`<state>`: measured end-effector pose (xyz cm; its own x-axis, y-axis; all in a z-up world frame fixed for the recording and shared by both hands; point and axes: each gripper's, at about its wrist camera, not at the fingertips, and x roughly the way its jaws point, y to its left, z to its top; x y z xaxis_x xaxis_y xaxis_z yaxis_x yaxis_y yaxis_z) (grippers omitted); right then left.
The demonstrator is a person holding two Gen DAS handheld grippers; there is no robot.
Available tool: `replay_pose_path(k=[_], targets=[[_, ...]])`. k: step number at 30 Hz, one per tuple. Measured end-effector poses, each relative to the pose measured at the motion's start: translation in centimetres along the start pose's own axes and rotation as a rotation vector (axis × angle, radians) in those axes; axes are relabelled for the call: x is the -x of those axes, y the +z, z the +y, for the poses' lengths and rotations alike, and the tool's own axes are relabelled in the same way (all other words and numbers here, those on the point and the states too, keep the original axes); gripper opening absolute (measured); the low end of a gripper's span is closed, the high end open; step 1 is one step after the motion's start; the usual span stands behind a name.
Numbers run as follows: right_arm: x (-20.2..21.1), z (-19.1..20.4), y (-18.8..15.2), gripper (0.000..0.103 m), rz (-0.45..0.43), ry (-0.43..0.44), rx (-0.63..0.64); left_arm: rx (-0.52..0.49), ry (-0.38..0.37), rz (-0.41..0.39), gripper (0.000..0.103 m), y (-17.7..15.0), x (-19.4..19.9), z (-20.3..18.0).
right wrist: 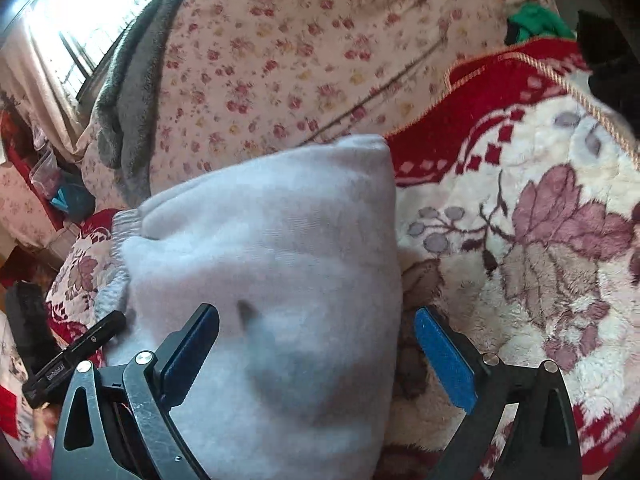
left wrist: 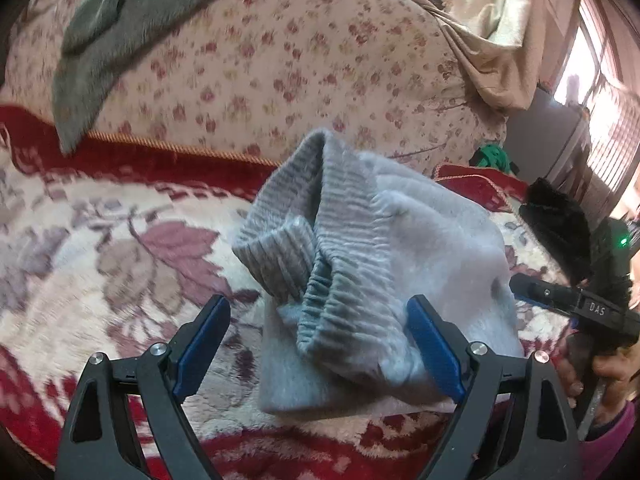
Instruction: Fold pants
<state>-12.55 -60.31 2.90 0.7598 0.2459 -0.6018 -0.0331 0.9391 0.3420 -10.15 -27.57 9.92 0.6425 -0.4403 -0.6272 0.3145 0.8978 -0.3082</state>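
Light grey fleece pants (left wrist: 420,240) lie bundled on a red and cream floral blanket (left wrist: 100,264), with ribbed cuffs and the elastic waistband (left wrist: 340,280) heaped on top. My left gripper (left wrist: 320,332) stands open around the near end of the bundle; its right pad touches the fabric and its left pad is apart from it. In the right wrist view the pants (right wrist: 272,232) show a smooth folded side. My right gripper (right wrist: 316,340) is open astride that side, nothing pinched. One of the right gripper's fingers (left wrist: 536,292) shows beside the bundle, held by a hand (left wrist: 608,376).
Behind the pants rises a pink flowered quilt (left wrist: 300,60) with a grey fleece blanket (left wrist: 120,32) draped over it. A black fuzzy item (left wrist: 560,220) and something green (left wrist: 492,156) lie at the blanket's far right. A bright window (left wrist: 600,92) and a curtain stand beyond.
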Motion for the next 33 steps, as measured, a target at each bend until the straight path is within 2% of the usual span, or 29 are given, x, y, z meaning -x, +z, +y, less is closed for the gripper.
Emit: replay_pose_path(k=[10,16,33], targets=[[1.0,4.8,-1.2,0.1,-0.075,-0.091,0.126,-0.126,0.153,-0.09,0.092,1.8,2.2,-3.6],[1.9,6.4,-1.6,0.101,-0.119,-0.119,0.168,-0.16,0.173,-0.113,0.092,2.2,2.1,-5.6],[3.1,4.6,-1.6,0.101,-0.128,-0.129,0.088,-0.193,0.219,-0.136,0.092,3.2,1.6,-8.2]])
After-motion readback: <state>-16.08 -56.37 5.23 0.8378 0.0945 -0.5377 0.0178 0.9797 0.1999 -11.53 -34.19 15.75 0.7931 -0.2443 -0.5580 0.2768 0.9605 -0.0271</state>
